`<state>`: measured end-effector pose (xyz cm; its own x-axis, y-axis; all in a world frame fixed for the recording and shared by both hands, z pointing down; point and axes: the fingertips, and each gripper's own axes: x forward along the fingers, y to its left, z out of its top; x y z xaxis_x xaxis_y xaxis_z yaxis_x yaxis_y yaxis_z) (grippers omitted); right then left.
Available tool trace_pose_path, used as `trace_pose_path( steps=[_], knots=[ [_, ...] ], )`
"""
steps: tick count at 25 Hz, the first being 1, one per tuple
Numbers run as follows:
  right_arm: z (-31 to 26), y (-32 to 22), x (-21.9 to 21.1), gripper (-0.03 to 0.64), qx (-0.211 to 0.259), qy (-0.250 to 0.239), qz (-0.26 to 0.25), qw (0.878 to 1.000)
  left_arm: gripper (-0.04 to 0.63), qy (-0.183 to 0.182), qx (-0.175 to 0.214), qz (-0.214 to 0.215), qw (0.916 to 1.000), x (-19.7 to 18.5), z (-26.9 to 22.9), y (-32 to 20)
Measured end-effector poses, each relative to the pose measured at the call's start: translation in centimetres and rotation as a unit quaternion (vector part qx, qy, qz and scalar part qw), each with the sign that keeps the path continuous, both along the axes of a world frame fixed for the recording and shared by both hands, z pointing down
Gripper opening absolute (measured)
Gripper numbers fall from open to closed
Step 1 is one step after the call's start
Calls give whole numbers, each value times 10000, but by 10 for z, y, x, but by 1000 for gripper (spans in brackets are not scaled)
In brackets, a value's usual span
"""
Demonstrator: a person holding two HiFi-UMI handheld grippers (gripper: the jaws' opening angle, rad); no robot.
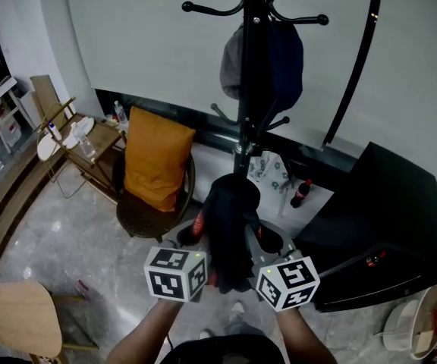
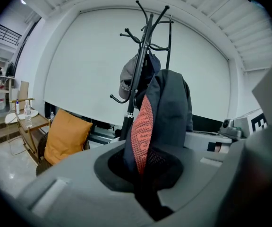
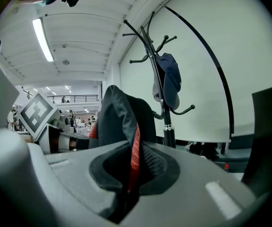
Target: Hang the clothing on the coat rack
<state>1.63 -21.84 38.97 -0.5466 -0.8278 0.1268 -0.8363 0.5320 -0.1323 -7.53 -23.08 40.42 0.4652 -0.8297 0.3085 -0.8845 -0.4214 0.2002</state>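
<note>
A dark garment with a red patterned strip (image 1: pixel 230 226) is held up between both grippers, just in front of the black coat rack (image 1: pixel 250 67). My left gripper (image 1: pixel 203 268) is shut on the garment (image 2: pixel 157 122), and my right gripper (image 1: pixel 258 271) is shut on the same garment (image 3: pixel 124 126). The rack's pole (image 2: pixel 135 93) stands behind the cloth, with curved hooks at the top. A grey cap and a dark blue item (image 1: pixel 268 63) hang on the rack (image 3: pixel 162 74).
A round chair with an orange cushion (image 1: pixel 154 158) stands left of the rack. A black cabinet (image 1: pixel 385 226) is at the right, a wooden side table (image 1: pixel 82 139) at the far left, a light wooden stool (image 1: pixel 21 317) at lower left. A black arc lamp stem (image 1: pixel 359 59) curves right of the rack.
</note>
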Motion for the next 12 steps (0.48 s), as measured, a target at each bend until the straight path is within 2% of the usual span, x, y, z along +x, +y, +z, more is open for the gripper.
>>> trace_pose_path(
  steps=[12],
  knots=[
    [-4, -45, 11, 31, 0, -49, -184, 9998, 23, -7, 12, -195, 9998, 11, -3, -44]
  ],
)
